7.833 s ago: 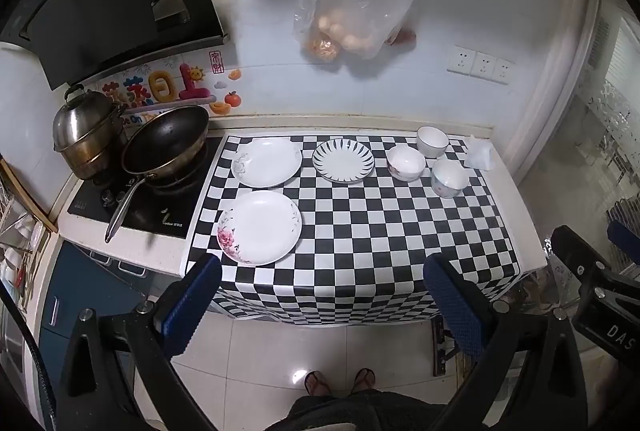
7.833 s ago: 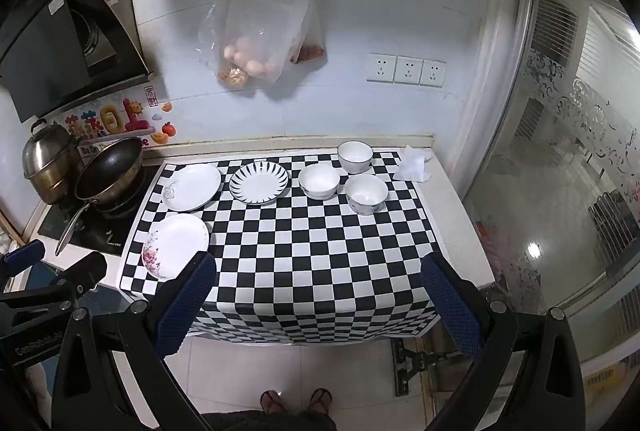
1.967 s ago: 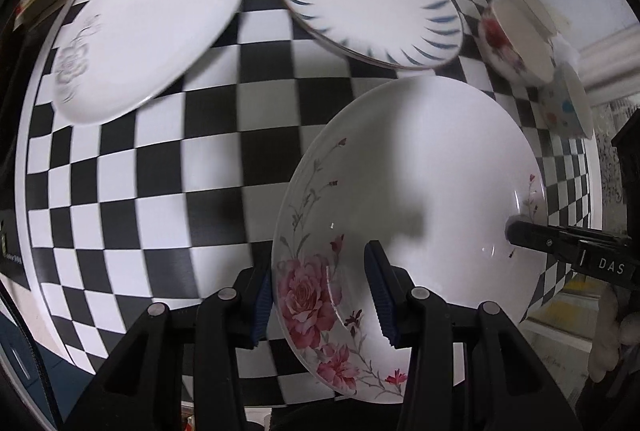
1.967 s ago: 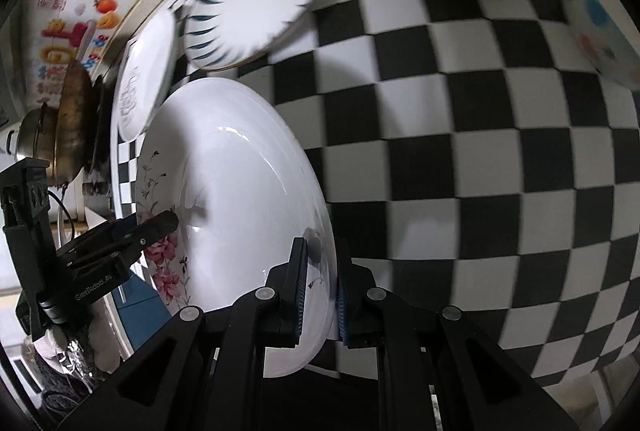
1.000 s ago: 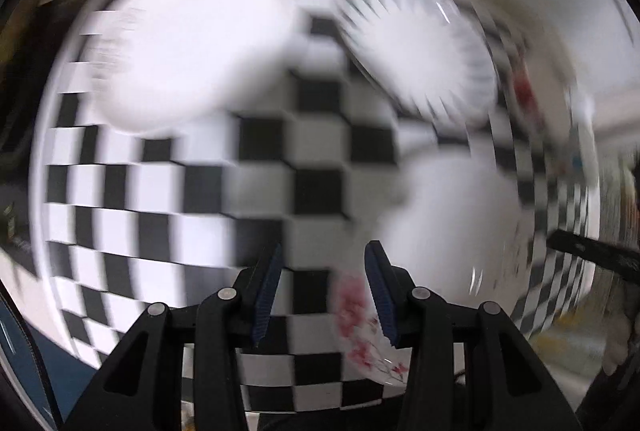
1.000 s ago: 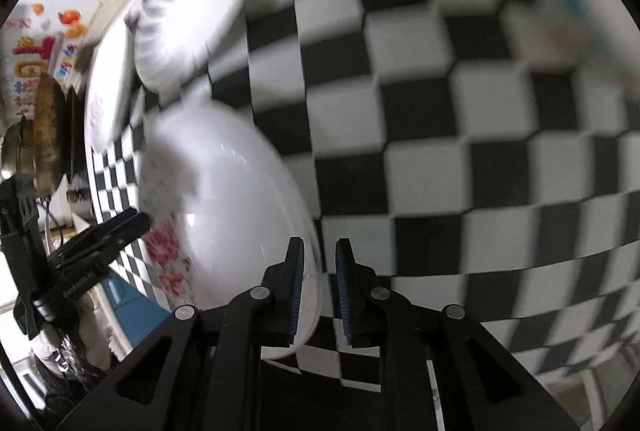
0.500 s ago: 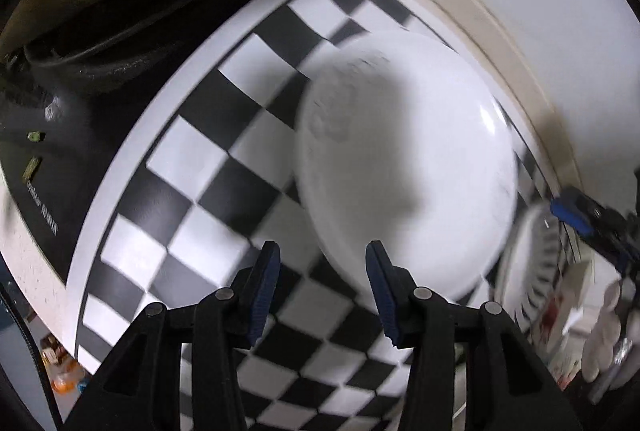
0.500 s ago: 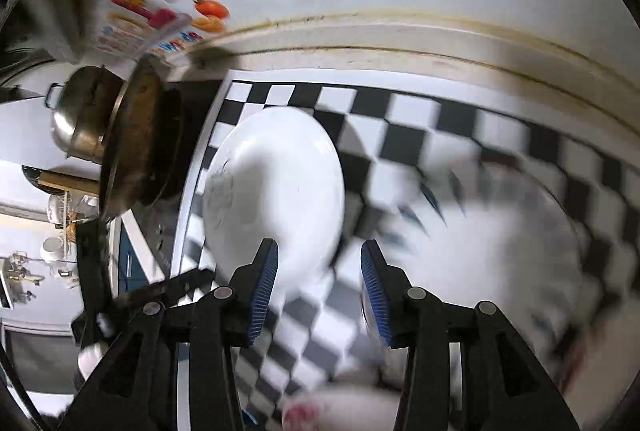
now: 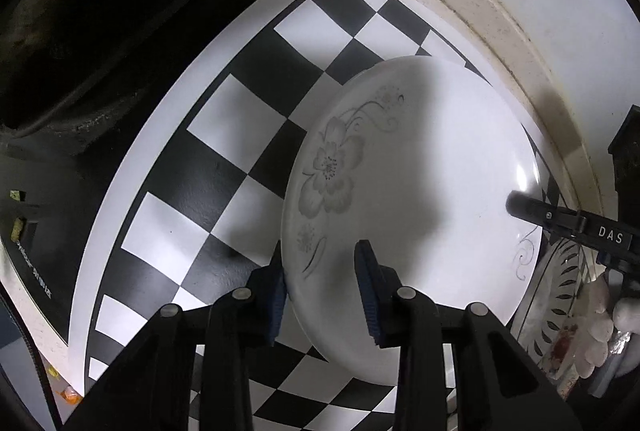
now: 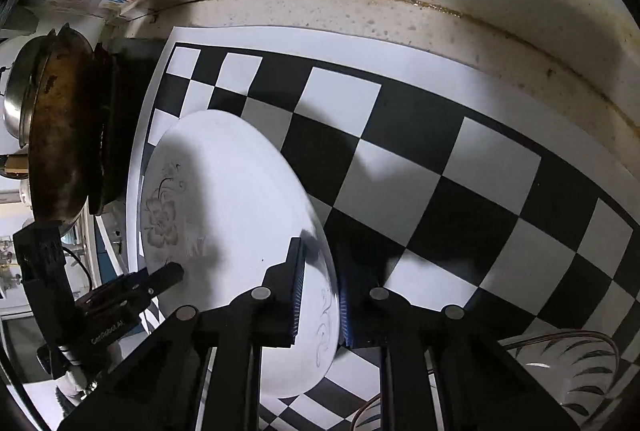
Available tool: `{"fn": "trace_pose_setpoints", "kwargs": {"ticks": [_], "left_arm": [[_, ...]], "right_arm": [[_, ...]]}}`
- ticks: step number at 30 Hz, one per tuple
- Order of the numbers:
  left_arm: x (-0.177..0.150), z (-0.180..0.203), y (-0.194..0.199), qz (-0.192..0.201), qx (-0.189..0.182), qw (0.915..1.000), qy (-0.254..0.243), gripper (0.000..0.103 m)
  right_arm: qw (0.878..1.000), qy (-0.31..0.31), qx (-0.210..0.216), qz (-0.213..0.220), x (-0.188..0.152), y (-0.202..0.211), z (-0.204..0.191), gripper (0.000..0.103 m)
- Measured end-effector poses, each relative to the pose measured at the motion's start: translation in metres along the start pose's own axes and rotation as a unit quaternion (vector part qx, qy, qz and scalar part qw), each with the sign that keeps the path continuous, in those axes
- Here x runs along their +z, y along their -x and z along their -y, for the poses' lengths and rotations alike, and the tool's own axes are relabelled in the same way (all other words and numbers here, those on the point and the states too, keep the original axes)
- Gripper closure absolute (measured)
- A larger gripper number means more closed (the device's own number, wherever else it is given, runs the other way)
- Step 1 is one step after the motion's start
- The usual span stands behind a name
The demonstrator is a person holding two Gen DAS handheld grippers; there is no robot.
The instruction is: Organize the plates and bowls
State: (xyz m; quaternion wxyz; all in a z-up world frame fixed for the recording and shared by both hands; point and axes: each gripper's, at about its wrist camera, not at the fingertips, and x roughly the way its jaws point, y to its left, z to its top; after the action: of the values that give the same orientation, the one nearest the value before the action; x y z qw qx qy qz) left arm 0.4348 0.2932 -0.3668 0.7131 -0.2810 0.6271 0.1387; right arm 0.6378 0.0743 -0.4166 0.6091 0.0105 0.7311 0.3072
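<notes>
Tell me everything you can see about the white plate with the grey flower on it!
The white plate is round, glossy and looks ceramic, with a grey flower and curly stems near one rim and a small grey swirl at the opposite rim. It lies on the black-and-white checkered cloth, close to the wall. The right gripper is shut on one rim. The left gripper straddles the other rim, its jaws closing.

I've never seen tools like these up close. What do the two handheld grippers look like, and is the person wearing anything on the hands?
Each gripper, left gripper and right gripper, is black, angular, with silver screws and two fingers faced with ribbed blue pads. White lettering marks their bodies; "DAS" is readable on the right one. A white knitted glove covers the right hand.
</notes>
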Motion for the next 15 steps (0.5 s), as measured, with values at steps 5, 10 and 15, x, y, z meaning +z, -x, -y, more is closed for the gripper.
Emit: {"fn": "trace_pose_setpoints", "kwargs": {"ticks": [5, 10, 15], "left_arm": [[-0.002, 0.000, 0.019, 0.018, 0.005, 0.9998, -0.008, 0.073], [-0.026, 0.007, 0.043, 0.034, 0.001, 0.9991, -0.026, 0.073], [-0.038, 0.019, 0.067, 0.045, -0.010, 0.9972, -0.059, 0.074]], "right_arm": [[1.000, 0.010, -0.007, 0.008, -0.017, 0.007, -0.004, 0.087], [1.000, 0.005, 0.002, 0.026, -0.035, 0.030, -0.006, 0.088], [0.998, -0.010, 0.018, 0.066, -0.066, 0.070, -0.004, 0.088]]}}
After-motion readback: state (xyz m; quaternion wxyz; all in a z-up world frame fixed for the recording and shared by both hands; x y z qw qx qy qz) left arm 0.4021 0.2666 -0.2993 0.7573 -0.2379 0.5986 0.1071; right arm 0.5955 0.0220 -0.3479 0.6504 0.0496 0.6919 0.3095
